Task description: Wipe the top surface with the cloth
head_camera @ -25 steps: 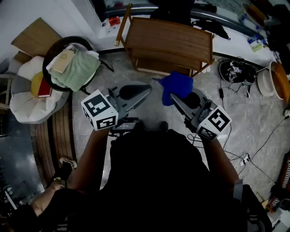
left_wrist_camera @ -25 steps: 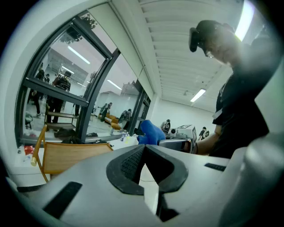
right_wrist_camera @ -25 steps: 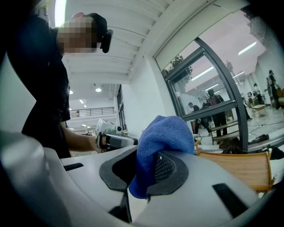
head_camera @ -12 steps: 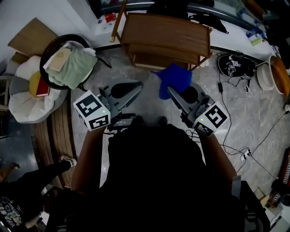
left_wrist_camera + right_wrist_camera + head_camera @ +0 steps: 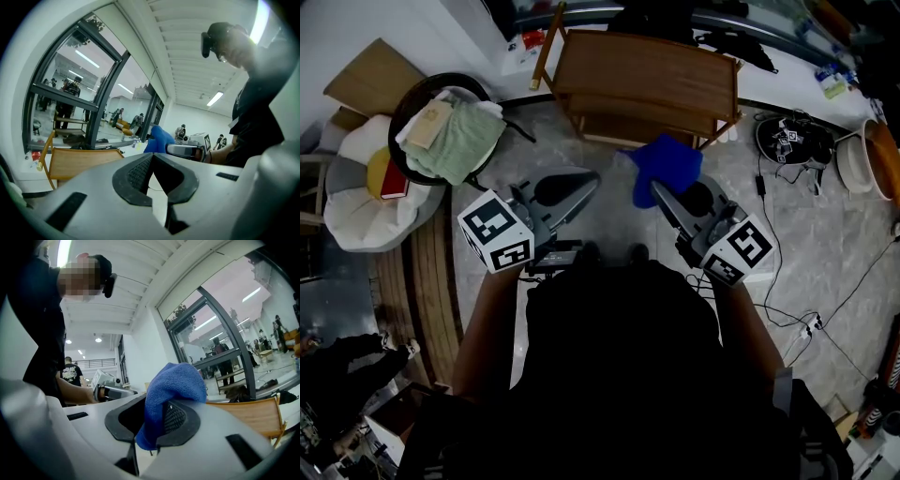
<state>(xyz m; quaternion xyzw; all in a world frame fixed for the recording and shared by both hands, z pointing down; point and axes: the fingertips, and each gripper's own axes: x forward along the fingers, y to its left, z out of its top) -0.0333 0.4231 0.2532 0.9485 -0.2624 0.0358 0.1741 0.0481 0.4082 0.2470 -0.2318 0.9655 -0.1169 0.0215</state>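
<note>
Cloth barely shifted, clamped in right gripper, green towel in basket

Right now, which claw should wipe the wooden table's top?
Right. The right claw grips the blue fabric cloth near the brown wooden table; the left claw is shut and empty.

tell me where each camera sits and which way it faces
Head view: on person's head, facing steeply down at wooden table, floor; torso, forearms, left gripper, right gripper show.
Left gripper view: on left gripper, along its shut jaws toward right gripper; torso shows.
Right gripper view: on right gripper, along jaws clamping blue cloth; forearm shows.
Shared: gripper views both show table, cloth.
</note>
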